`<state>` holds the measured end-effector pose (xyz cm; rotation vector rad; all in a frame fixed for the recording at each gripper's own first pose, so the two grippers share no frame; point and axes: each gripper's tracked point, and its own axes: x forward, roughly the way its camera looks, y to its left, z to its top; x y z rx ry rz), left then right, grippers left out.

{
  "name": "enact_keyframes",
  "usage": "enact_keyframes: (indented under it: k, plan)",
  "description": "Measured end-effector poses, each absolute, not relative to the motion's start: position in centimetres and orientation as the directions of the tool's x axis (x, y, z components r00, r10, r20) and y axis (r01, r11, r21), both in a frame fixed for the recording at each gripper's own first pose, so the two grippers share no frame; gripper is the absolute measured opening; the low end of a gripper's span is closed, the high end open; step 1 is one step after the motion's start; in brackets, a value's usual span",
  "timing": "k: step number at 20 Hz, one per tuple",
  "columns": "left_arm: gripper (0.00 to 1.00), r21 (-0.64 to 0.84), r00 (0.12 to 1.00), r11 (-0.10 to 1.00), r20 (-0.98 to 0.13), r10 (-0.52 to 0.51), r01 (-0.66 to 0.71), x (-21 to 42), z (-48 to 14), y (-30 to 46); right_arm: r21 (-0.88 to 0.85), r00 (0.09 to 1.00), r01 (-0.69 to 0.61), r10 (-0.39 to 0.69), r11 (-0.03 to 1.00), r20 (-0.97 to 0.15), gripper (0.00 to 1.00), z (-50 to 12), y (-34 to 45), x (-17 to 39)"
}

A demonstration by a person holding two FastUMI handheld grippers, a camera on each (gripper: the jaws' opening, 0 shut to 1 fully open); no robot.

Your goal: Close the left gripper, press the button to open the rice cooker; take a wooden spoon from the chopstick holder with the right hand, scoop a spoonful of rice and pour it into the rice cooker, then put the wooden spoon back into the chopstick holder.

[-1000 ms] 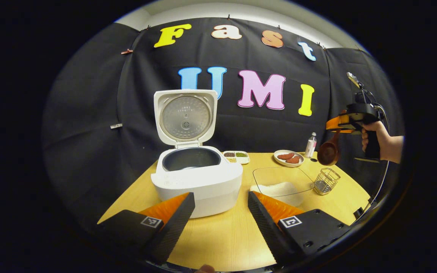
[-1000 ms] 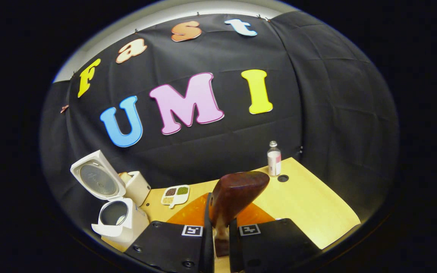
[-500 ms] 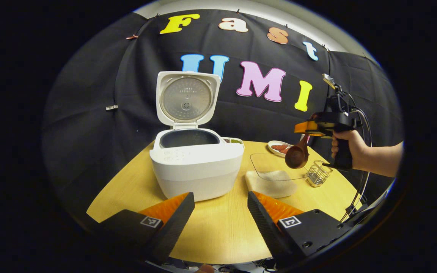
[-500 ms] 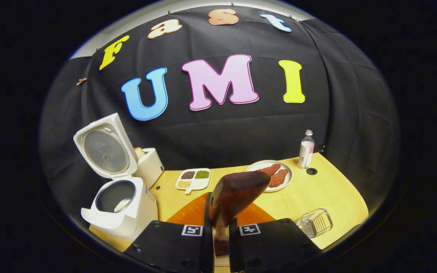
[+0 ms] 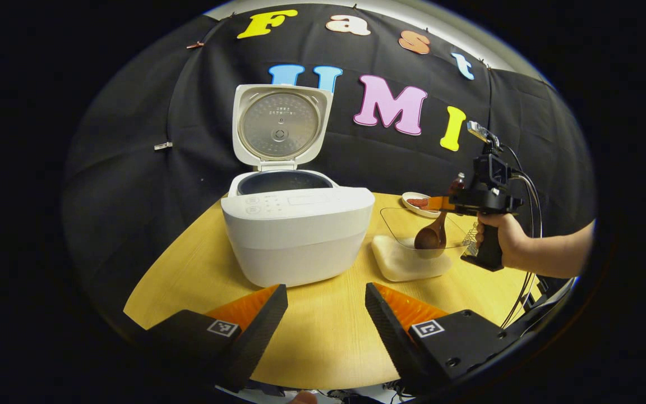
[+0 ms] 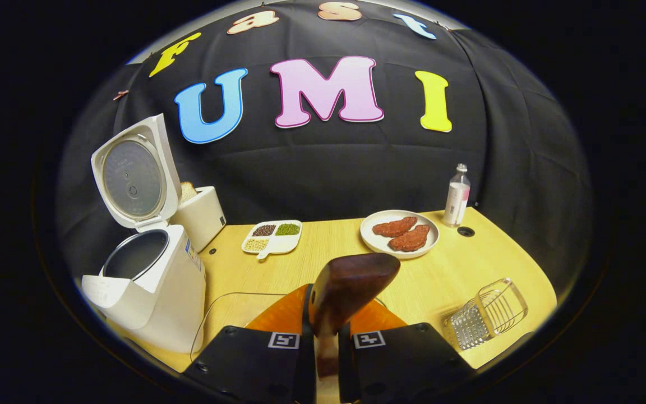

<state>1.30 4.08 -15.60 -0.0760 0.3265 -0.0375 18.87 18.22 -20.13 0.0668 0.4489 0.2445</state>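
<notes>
Left gripper view: its jaws apart; right gripper (image 5: 441, 203) clamps wooden spoon (image 5: 430, 235).

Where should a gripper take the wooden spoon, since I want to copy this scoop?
By the handle's upper end, as the right gripper does now: both fingers clamp it, with the bowl hanging down. That leaves the wooden spoon free to dip into the rice container.

L gripper (image 5: 326, 314) fingers spread wide; R gripper (image 6: 327, 336) fingers clamped, hand (image 5: 503, 238) on grip.
</notes>
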Motion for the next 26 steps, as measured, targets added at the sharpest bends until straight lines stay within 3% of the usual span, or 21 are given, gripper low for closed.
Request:
enact_keyframes:
  k: [2, 3, 10, 11, 13, 21, 22, 26]
  plan:
    - [0.96, -0.087, 0.946, 0.996, -0.320, -0.047, 0.020, 1.4, -15.8, 4.0, 0.124, 0.878, -0.208, 0.241, 0.970, -0.414, 0.16, -20.0, 18.6, 18.4]
    - [0.96, -0.084, 0.947, 0.996, -0.317, -0.044, 0.018, 1.5, -15.8, 4.0, 0.128, 0.877, -0.205, 0.241, 0.970, -0.416, 0.20, -20.2, 18.8, 18.1]
    - [0.96, -0.053, 0.948, 0.999, -0.317, -0.026, 0.010, 0.9, -15.3, 4.1, 0.211, 0.832, -0.243, 0.316, 0.947, -0.456, 0.20, -20.4, 22.9, 14.6]
    - [0.96, -0.050, 0.950, 0.999, -0.313, -0.020, 0.004, 0.8, -15.0, 4.2, 0.231, 0.825, -0.240, 0.323, 0.943, -0.463, 0.16, -20.4, 23.3, 14.2]
    - [0.95, -0.053, 0.949, 0.999, -0.314, -0.019, 0.002, 0.4, -14.9, 3.8, 0.272, 0.811, -0.222, 0.332, 0.936, -0.482, 0.20, -20.5, 23.7, 13.7]
    - [0.96, -0.058, 0.946, 0.998, -0.322, -0.027, 0.009, -0.2, -14.9, 3.0, 0.497, 0.757, -0.028, 0.343, 0.868, -0.556, 0.16, -20.4, 22.2, 13.5]
    - [0.96, -0.050, 0.947, 0.999, -0.320, -0.026, 0.010, -0.1, -14.7, 3.0, 0.517, 0.754, -0.011, 0.346, 0.856, -0.558, 0.20, -20.2, 21.9, 13.5]
    - [0.96, -0.032, 0.957, 0.999, -0.290, 0.000, -0.009, 0.1, -13.4, 3.7, 0.561, 0.756, 0.071, 0.323, 0.825, -0.569, 0.20, -19.8, 19.6, 13.9]
